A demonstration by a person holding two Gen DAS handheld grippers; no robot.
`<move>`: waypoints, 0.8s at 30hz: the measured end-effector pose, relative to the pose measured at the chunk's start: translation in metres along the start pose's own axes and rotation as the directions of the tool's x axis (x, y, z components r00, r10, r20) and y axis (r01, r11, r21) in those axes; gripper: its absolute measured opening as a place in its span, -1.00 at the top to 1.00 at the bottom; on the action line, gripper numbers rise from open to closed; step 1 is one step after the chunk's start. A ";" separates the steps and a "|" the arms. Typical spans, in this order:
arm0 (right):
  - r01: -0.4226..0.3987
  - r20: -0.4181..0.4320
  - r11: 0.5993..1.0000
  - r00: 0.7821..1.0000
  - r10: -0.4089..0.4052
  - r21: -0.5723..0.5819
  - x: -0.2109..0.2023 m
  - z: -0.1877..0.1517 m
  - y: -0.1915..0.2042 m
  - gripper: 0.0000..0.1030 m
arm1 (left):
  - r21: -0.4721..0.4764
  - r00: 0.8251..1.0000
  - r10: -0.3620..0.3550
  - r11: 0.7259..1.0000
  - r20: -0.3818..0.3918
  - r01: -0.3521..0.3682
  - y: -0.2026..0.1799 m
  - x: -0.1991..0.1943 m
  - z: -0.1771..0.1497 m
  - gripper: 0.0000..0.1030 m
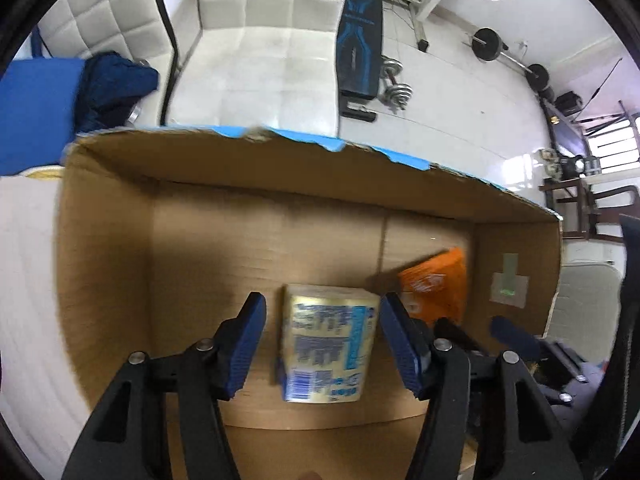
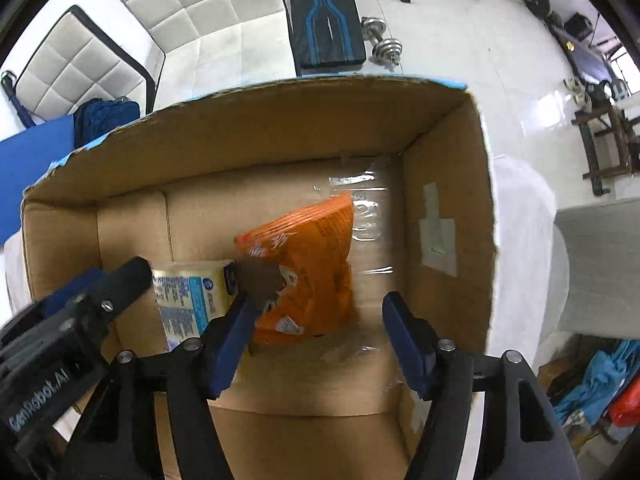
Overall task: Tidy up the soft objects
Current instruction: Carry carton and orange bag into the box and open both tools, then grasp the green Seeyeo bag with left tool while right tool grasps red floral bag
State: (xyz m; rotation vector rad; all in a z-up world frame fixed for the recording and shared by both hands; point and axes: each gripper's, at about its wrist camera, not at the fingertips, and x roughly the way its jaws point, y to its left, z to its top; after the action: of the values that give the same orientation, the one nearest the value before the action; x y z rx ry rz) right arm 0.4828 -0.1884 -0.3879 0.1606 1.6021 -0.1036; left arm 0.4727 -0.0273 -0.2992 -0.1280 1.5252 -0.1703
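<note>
Both claws hang over the open cardboard box (image 1: 304, 168), and neither one is gripping anything. Your left claw (image 1: 322, 346) has its jaws spread wide on either side of the yellow tissue pack (image 1: 330, 344), which lies on the box floor below with a clear gap to each pad. Your right claw (image 2: 316, 344) is likewise spread apart, just above the near end of the orange soft pack (image 2: 310, 268), which leans toward the far right of the box and sits touching or almost touching the yellow pack's right edge.

Watch these risks:

- The two claws are crowded. In the right wrist view the left claw's finger sits just beside the right claw's left finger, so a careless lift or swing could knock them together.
- If you close the left claw now, the right pad may catch the orange pack's edge along with the yellow one, and drag both.
- The orange pack looks propped, not flat. A nudge could tip it over onto the clear tape (image 2: 360, 216) on the box floor or against the right wall.
- Both packs are soft; a hard squeeze would crush them, and a shallow one may let the glossy wrapper slip.
- The torn far rim of the box could snag a claw that pulls out low.
</note>
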 end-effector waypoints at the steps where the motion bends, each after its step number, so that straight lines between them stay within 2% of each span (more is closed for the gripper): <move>1: 0.000 0.001 1.000 1.000 0.000 -0.003 -0.003 -0.002 0.000 -0.33 | 0.002 1.000 0.014 1.000 0.009 -0.014 0.002 -0.004 -0.001 -0.16; 5: 0.012 0.027 0.999 1.000 -0.011 -0.029 -0.022 -0.019 -0.001 -0.38 | -0.001 0.997 0.054 0.999 0.058 -0.054 0.011 -0.024 -0.013 -0.36; 6: 0.018 0.034 0.999 0.999 -0.016 -0.038 -0.026 -0.025 -0.001 -0.45 | 0.002 0.995 0.064 0.998 0.076 -0.065 0.013 -0.032 -0.019 -0.39; 7: 0.016 0.038 0.999 0.999 -0.015 -0.045 -0.030 -0.030 0.000 -0.62 | 0.000 0.993 0.075 0.997 0.092 -0.075 0.015 -0.037 -0.023 -0.48; 8: 0.013 0.044 0.999 0.999 -0.010 -0.052 -0.034 -0.036 0.000 -0.70 | -0.001 0.990 0.086 0.996 0.112 -0.087 0.018 -0.044 -0.028 -0.59; 9: 0.010 0.050 0.998 0.999 -0.007 -0.059 -0.037 -0.044 -0.001 -0.71 | -0.003 0.987 0.093 0.996 0.131 -0.093 0.020 -0.050 -0.033 -0.64; 10: 0.009 0.055 0.998 0.998 -0.006 -0.062 -0.039 -0.050 -0.001 -0.73 | -0.008 0.985 0.098 0.995 0.144 -0.098 0.022 -0.054 -0.037 -0.78; 11: 0.008 0.059 0.998 0.998 -0.004 -0.068 -0.042 -0.055 0.000 -0.85 | -0.013 0.981 0.102 0.995 0.163 -0.101 0.025 -0.060 -0.043 -0.92; 12: -0.002 0.068 0.997 0.998 0.008 -0.074 -0.046 -0.064 0.000 -0.94 | -0.011 0.978 0.102 0.995 0.180 -0.102 0.026 -0.067 -0.050 -0.96; 13: -0.011 0.073 0.997 0.997 0.017 -0.075 -0.044 -0.065 0.001 -1.00 | -0.012 0.975 0.110 0.994 0.196 -0.110 0.027 -0.072 -0.056 -0.99; 16: -0.043 0.079 0.997 0.996 0.048 -0.072 -0.054 -0.093 -0.001 -1.00 | -0.010 0.957 0.134 0.991 0.256 -0.136 0.029 -0.090 -0.079 -0.99; 20: -0.057 0.105 0.996 0.992 0.064 -0.067 -0.066 -0.120 0.002 -1.00 | -0.005 0.949 0.147 0.988 0.279 -0.152 0.031 -0.106 -0.105 -0.99; 24: -0.093 0.119 0.995 0.988 0.096 -0.033 -0.078 -0.152 -0.012 -1.00 | 0.005 0.938 0.170 0.984 0.300 -0.180 0.039 -0.120 -0.142 -0.99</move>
State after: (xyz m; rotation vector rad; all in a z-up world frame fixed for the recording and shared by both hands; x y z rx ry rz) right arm 0.3332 -0.1782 -0.3041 0.2048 1.4721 -0.0176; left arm 0.3280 0.0372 -0.1945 0.0094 1.2230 -0.0307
